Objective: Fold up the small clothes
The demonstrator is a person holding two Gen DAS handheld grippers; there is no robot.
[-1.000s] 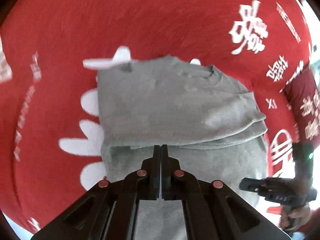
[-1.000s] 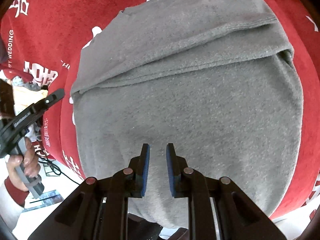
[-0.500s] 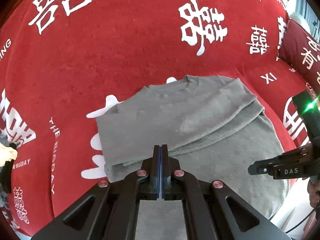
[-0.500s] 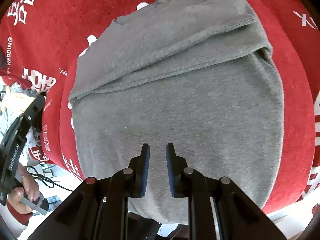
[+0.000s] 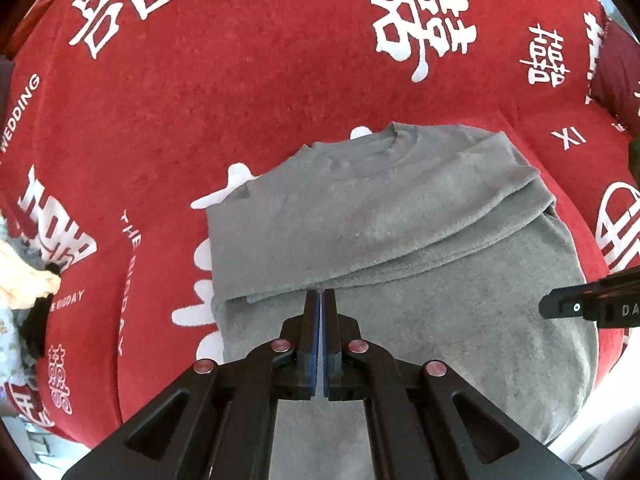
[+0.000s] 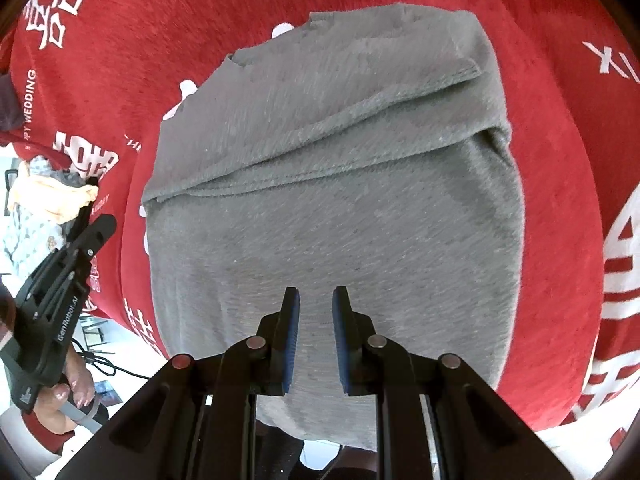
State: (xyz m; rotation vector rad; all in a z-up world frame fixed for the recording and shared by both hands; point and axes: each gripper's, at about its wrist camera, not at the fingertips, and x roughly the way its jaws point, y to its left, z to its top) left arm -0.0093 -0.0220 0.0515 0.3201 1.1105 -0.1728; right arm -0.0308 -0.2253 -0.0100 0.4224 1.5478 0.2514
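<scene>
Grey shirt (image 5: 400,240) lies part-folded on red blanket (image 5: 240,100); left gripper (image 5: 321,294) pressed together, right gripper (image 6: 316,292) slightly spread, both empty.

I assess this as a domestic room, most likely a bedroom. The working area is a soft red plush blanket (image 5: 248,92) printed with large white double-happiness characters and the English words "WEDDING" and "THE BIG DAY", the sort of cover laid on a bed. At the far right lies a red pillow (image 5: 618,76) in matching print. At the left edge sits a loose heap of clothes (image 6: 44,196), pale and peach-coloured. Beyond the near left edge I see a light floor with a black cable (image 6: 100,364) trailing across it.
</scene>
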